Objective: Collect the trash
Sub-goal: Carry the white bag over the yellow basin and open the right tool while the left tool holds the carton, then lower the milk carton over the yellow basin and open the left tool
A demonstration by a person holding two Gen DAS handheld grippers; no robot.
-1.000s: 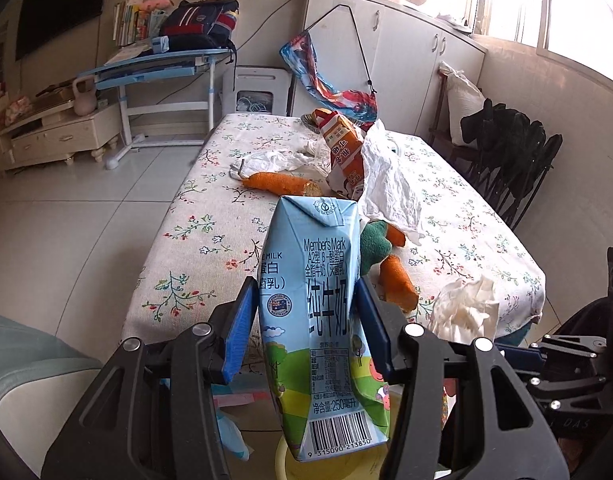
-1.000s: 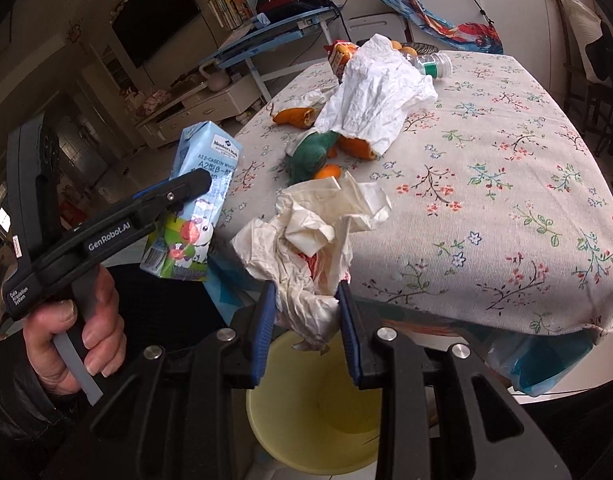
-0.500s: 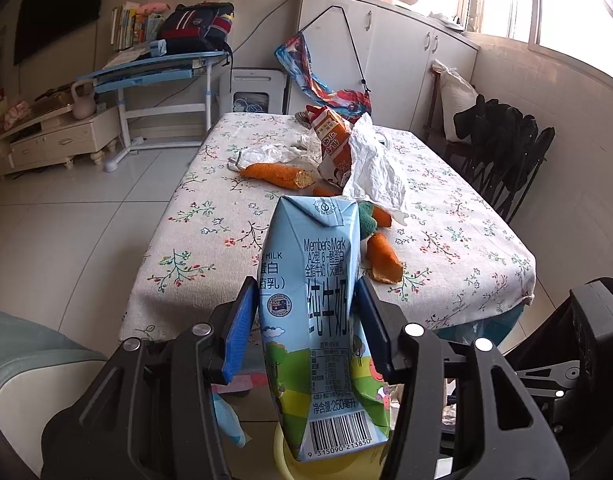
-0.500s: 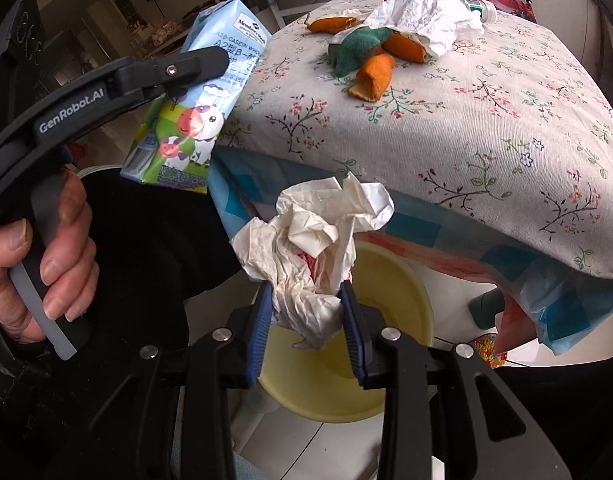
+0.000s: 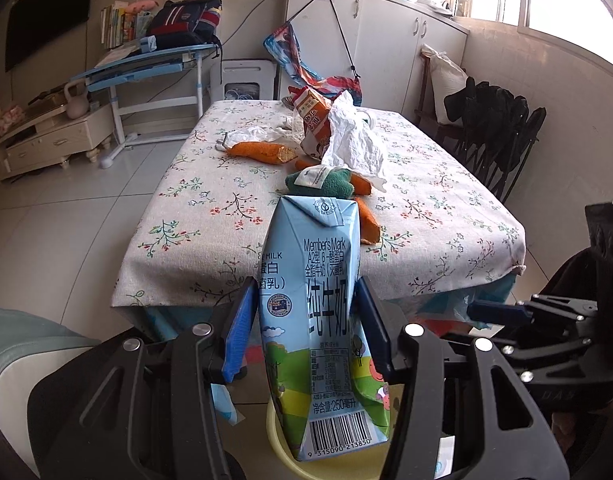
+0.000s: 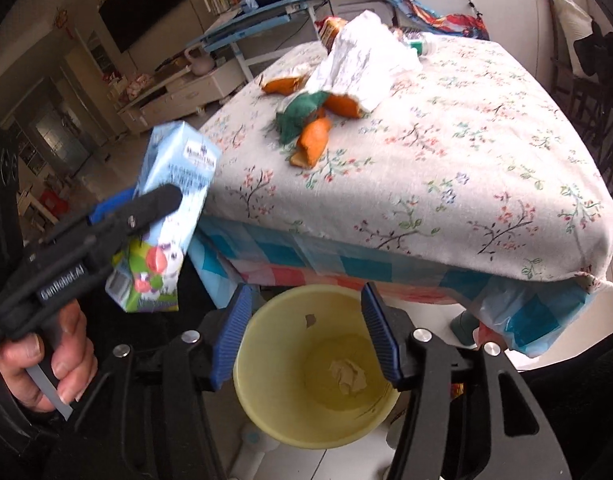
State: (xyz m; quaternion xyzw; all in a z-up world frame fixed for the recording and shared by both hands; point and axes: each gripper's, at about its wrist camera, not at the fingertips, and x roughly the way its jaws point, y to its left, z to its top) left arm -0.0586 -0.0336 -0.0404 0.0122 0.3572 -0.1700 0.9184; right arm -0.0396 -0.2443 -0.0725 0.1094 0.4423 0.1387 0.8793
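My left gripper (image 5: 306,320) is shut on a light blue milk carton (image 5: 318,312) and holds it upright above the yellow bin (image 5: 276,436), off the table's near edge. The carton also shows in the right wrist view (image 6: 166,216). My right gripper (image 6: 306,332) is open and empty over the yellow bin (image 6: 266,412). A crumpled paper wad (image 6: 348,376) lies at the bin's bottom. More trash sits on the floral table (image 6: 466,152): white crumpled paper (image 6: 366,60), an orange carton (image 5: 312,118), orange and green plush pieces (image 6: 310,120).
The table's cloth edge (image 6: 426,256) hangs just beyond the bin. Folded black chairs (image 5: 498,128) stand right of the table. A blue desk (image 5: 146,64) and white cabinets (image 5: 386,40) stand behind it. A plastic bottle (image 6: 420,44) lies at the table's far end.
My right gripper has opened and the crumpled paper wad has dropped into the yellow bin. My left gripper has drawn back from the table, still holding the milk carton.
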